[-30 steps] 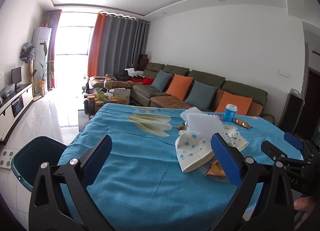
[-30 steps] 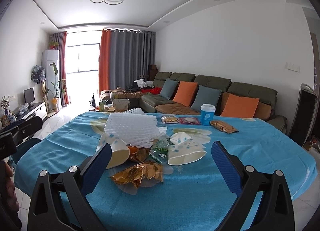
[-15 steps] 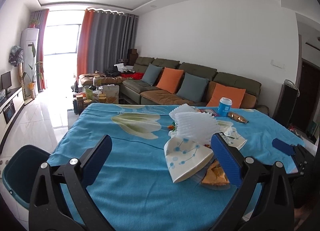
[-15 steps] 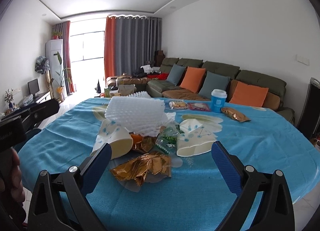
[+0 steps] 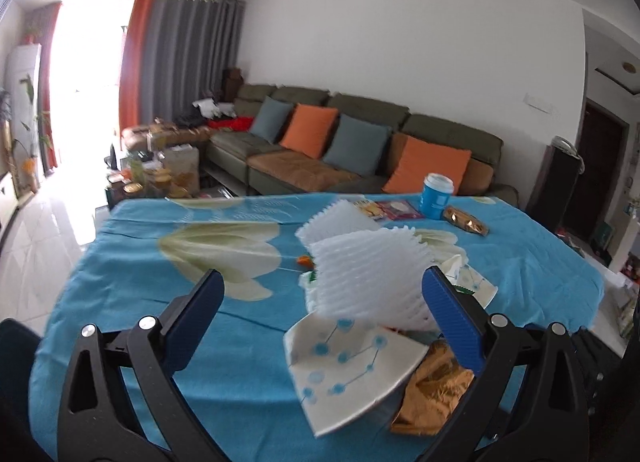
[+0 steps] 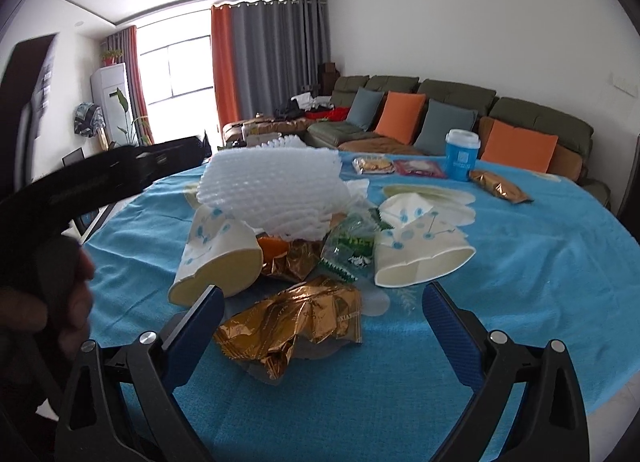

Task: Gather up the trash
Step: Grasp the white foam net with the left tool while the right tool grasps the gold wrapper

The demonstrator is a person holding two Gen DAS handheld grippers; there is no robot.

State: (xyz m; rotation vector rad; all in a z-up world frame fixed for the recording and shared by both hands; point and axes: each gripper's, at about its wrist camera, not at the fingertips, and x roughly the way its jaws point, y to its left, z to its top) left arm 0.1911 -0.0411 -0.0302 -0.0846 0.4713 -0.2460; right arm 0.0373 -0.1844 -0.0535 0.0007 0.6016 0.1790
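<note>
Nothing looks collected yet, as far as either view shows: all the trash sits in a loose heap on the blue tablecloth (image 6: 520, 282), mid-frame in the right wrist view and centre-right in the left wrist view. No bin can be identified for certain; a dark rounded shape at the lower-left edge of the left wrist view is too cropped to name.

Count, right wrist view:
- crushed paper cups, two: one at left of the heap (image 6: 216, 258), one at right (image 6: 420, 258), both on their sides.
- white foam netting (image 6: 268, 190), at least one piece on top of the heap; the left wrist view suggests two.
- gold foil wrappers: one large, nearest the camera (image 6: 296, 326); one smaller behind it (image 6: 292, 262); one apart, upper right (image 6: 500, 186).
- green-printed clear wrapper (image 6: 348, 242), one.
- blue lidded cup (image 6: 460, 160), one, upright, far side.
- flat snack packets beside it, two (image 6: 400, 168).

Right gripper (image 6: 322, 326): jaws wide, empty, flanking the large gold wrapper without touching it.
Left gripper (image 5: 320, 314): jaws wide, empty, low over the table, its right pad overlapping the foam netting in frame.

Judgement: first pick not yet made; whole heap remains.
</note>
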